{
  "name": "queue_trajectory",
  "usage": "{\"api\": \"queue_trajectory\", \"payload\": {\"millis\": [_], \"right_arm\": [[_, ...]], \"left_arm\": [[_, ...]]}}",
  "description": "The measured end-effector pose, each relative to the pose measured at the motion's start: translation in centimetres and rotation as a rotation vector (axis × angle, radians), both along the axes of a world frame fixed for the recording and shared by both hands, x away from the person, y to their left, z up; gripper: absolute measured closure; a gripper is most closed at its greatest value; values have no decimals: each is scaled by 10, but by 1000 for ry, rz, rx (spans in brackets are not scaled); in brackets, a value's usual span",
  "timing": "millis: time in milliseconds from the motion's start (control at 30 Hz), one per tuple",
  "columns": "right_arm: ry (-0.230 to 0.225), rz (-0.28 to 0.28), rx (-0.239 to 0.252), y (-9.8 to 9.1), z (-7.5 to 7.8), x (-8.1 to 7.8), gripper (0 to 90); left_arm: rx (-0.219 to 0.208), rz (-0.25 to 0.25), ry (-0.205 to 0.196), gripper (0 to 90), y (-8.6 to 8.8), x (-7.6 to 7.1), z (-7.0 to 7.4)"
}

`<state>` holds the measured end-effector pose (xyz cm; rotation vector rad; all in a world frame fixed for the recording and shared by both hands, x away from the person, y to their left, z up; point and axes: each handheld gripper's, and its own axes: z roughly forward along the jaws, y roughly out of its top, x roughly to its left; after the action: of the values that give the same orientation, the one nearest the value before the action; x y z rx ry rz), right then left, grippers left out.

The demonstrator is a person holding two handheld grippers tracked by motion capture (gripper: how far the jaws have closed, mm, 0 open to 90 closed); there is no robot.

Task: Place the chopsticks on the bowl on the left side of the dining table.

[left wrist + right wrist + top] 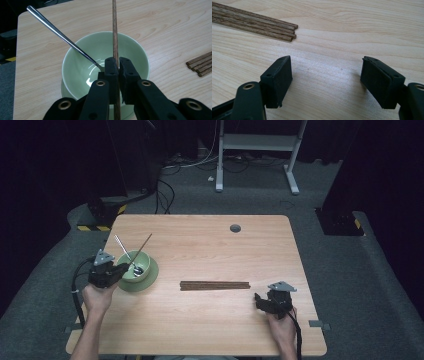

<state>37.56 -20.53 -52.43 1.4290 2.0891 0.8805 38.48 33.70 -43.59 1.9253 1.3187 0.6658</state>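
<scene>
Your left tongs (pixel 118 65) are clamped on a single wooden chopstick (pixel 115 27), which runs up between the pads and leans out past the far rim of the green bowl (pixel 140 53). The bowl sits directly beneath and ahead of those tongs, on a matching saucer (pixel 152 276). A metal spoon (pixel 60 35) rests inside it, handle slanting away to the left of the tongs.

Your right tongs (pixel 325 80) stand wide open with nothing between the pads, low over bare worktop (pixel 362 30). The remaining bundle of chopsticks (pixel 257 25) lies ahead and to their left, well apart from the pads.

Step in hand, as judged: placing the held chopstick into the bowl. Lower its bottom end until it rests on the bowl floor before you let go. Keep it on the right of the spoon so the two do not knock. Release slowly, because a stick leaning on a smooth rim may slide.

Clearances: the bowl stands near the left edge of the worktop, so withdraw the left tongs upward rather than outward. The saucer rim sits close under the left tongs. The right tongs have open worktop all the way to the bundle. Approach it along the sticks' length.
</scene>
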Motion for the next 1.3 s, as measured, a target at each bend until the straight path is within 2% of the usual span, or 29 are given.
{"api": "queue_trajectory", "payload": {"millis": [300, 867, 1300], "right_arm": [[0, 0, 0, 0, 0, 0, 248], [2, -1, 0, 0, 0, 0, 249], [2, -2, 0, 0, 0, 0, 249]], "left_arm": [[51, 6, 21, 849, 0, 6, -6], [30, 40, 38, 849, 8, 13, -18], [28, 49, 47, 848, 13, 21, -18]]}}
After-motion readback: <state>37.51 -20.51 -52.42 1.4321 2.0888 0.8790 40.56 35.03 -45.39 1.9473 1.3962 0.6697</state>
